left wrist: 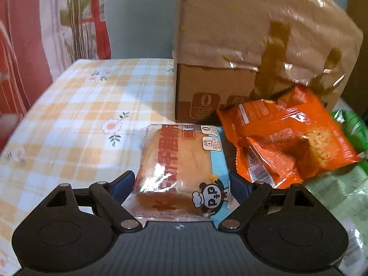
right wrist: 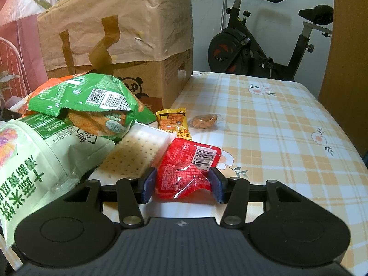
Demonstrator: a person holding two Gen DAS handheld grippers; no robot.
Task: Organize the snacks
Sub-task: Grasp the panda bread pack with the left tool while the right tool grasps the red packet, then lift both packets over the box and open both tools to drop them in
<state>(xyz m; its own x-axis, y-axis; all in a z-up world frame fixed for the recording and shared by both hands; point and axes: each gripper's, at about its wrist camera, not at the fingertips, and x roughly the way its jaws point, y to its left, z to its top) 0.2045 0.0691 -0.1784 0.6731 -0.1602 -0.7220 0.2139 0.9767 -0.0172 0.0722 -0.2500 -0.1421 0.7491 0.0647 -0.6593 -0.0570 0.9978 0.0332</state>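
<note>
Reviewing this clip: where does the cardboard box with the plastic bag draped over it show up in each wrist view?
Left wrist: the cardboard box stands upper centre-right, behind the bread packet held in the left gripper.
Right wrist: the box stands upper left, behind the green snack bag; the right gripper holds a red packet.
Shared landmark: the orange plaid tablecloth.

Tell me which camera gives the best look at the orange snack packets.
The left wrist view: the orange snack packets lie unobstructed beside the cardboard box, printing and a torn corner visible. In the right wrist view only an orange sliver peeks out behind the green bag.
</note>
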